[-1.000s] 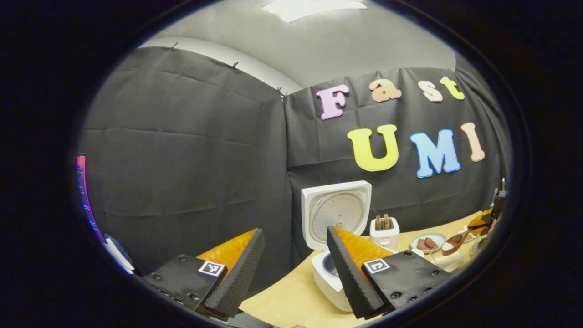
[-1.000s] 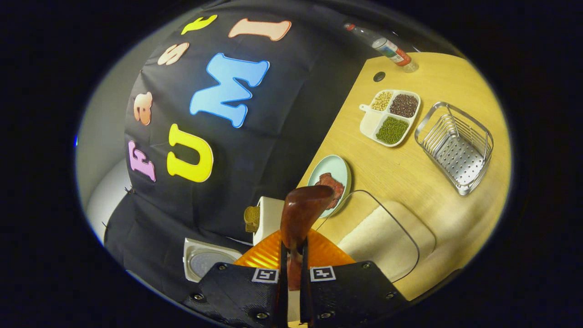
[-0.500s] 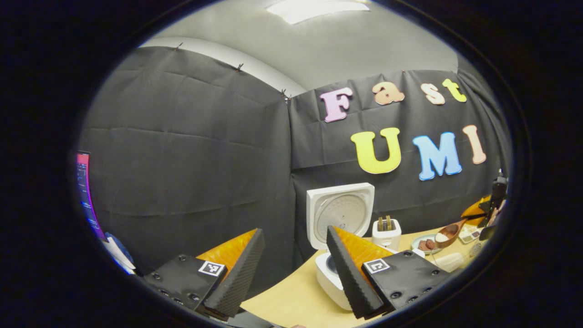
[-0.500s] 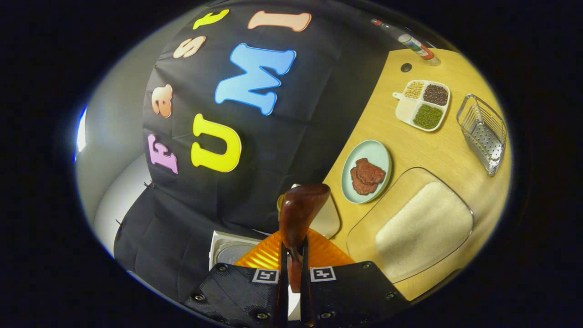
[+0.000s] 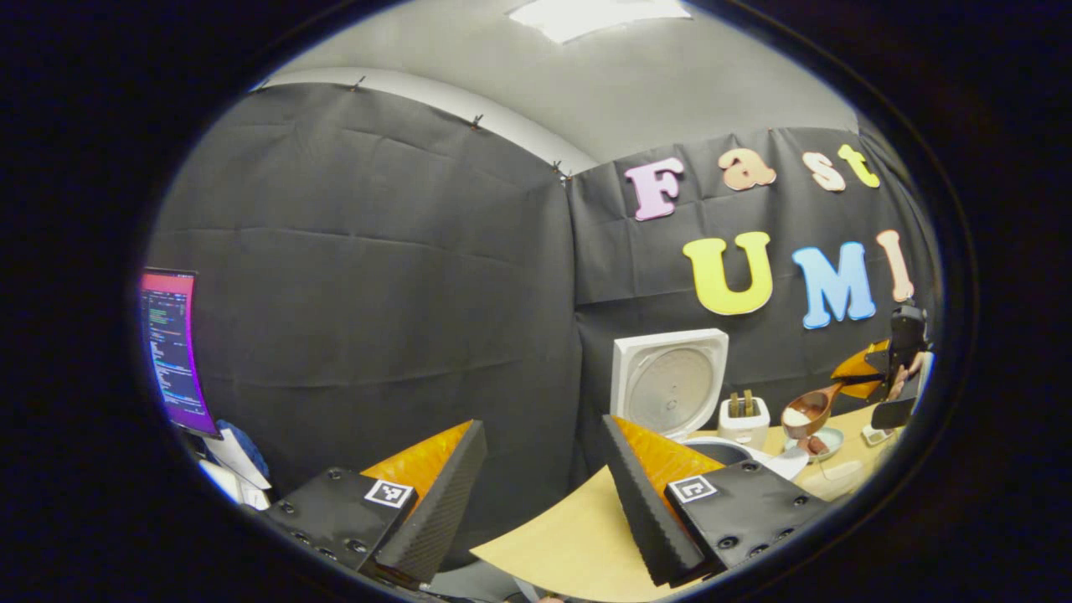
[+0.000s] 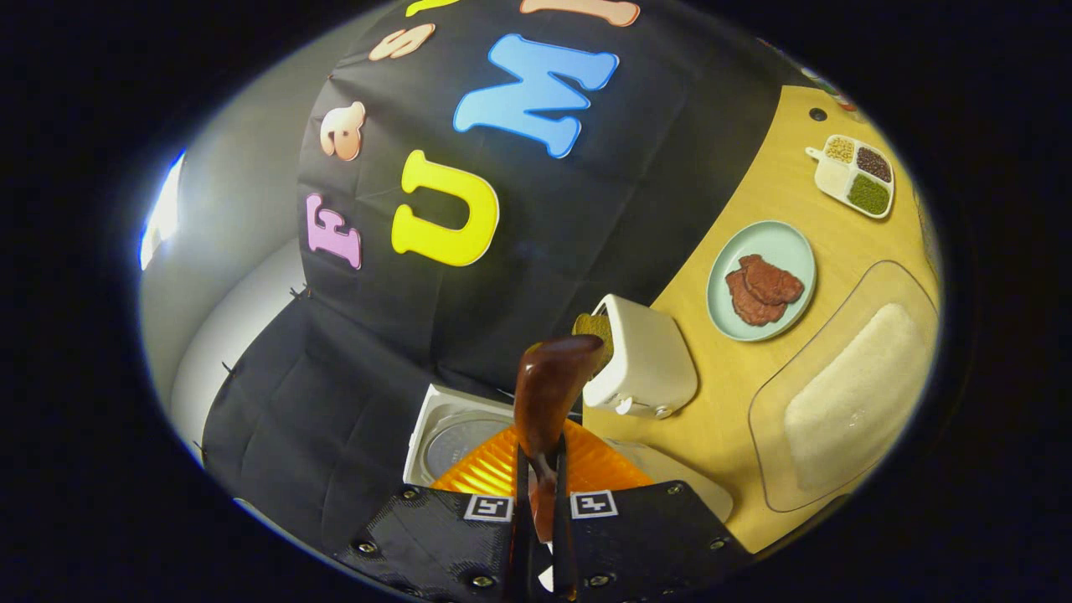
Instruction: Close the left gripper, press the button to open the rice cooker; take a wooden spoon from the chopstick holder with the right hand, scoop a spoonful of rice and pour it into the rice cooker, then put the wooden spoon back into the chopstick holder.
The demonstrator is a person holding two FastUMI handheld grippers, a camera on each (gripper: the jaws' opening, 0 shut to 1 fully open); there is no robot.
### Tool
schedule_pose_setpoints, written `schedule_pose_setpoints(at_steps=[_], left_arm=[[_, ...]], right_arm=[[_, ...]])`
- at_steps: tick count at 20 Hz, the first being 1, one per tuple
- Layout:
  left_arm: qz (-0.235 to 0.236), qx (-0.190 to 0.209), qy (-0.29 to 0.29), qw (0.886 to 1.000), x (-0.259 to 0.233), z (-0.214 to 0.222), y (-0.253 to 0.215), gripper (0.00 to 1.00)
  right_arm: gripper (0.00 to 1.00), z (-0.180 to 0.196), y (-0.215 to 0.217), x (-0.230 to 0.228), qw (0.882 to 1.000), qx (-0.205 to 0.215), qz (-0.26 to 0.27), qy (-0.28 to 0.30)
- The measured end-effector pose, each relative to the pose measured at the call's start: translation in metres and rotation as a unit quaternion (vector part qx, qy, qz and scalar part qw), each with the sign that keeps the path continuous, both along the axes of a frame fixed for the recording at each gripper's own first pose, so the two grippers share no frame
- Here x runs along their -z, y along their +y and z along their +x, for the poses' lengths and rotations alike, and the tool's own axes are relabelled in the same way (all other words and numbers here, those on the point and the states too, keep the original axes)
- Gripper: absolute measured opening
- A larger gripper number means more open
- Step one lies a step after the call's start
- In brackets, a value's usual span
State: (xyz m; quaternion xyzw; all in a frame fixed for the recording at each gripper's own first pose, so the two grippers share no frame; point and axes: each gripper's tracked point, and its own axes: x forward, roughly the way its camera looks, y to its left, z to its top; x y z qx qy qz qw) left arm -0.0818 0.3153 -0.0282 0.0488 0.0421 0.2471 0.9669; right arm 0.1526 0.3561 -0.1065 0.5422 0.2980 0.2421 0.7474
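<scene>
The white rice cooker (image 5: 720,450) stands with its lid (image 5: 670,381) raised upright against the wall. My left gripper (image 5: 543,425) is open with nothing between its fingers, back from the cooker near the table's left end. In the left gripper view the wooden spoon (image 5: 806,412) carries white rice and hovers to the right of the toaster, held by my right gripper (image 5: 888,368). In the right gripper view my right gripper (image 6: 540,456) is shut on the wooden spoon (image 6: 553,389), whose bowl points over the cooker lid (image 6: 456,435).
A white toaster (image 6: 645,360) with bread stands beside the cooker. A pale green plate (image 6: 762,280) holds brown meat, a glass tray (image 6: 846,385) holds rice, and a divided dish (image 6: 854,172) holds beans. A lit monitor (image 5: 172,347) shows at the far left, off the wooden table (image 5: 569,536).
My right gripper has carried the rice-filled spoon left, from over the rice tray to beside the toaster. My left gripper has swung left, away from the cooker, still open.
</scene>
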Motion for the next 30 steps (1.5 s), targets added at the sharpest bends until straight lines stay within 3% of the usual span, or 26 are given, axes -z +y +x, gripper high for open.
schedule_pose_setpoints(at_steps=[2,6,15,17,27,30], left_arm=[[0.002,-0.014,0.001,1.0,-0.001,-0.012,0.009,0.95],[0.003,-0.042,0.004,0.999,0.002,-0.033,0.026,0.92],[-0.003,-0.099,0.023,0.995,0.015,-0.067,0.061,0.92],[-0.005,-0.108,0.026,0.994,0.017,-0.063,0.062,0.96],[-0.013,-0.121,0.038,0.992,0.027,-0.07,0.069,0.99],[-0.013,-0.12,0.04,0.992,0.027,-0.07,0.069,0.99]], right_arm=[[0.1,0.0,0.025,-0.004,1.0,-0.017,-0.003,-0.005],[0.1,0.001,0.072,-0.008,0.999,-0.045,-0.017,-0.021],[0.1,0.008,0.164,0.008,0.988,-0.09,-0.104,-0.067],[0.1,0.01,0.179,0.016,0.983,-0.098,-0.136,-0.078],[0.1,0.016,0.19,0.05,0.955,-0.122,-0.25,-0.106],[0.11,0.018,0.187,0.045,0.941,-0.122,-0.284,-0.136]])
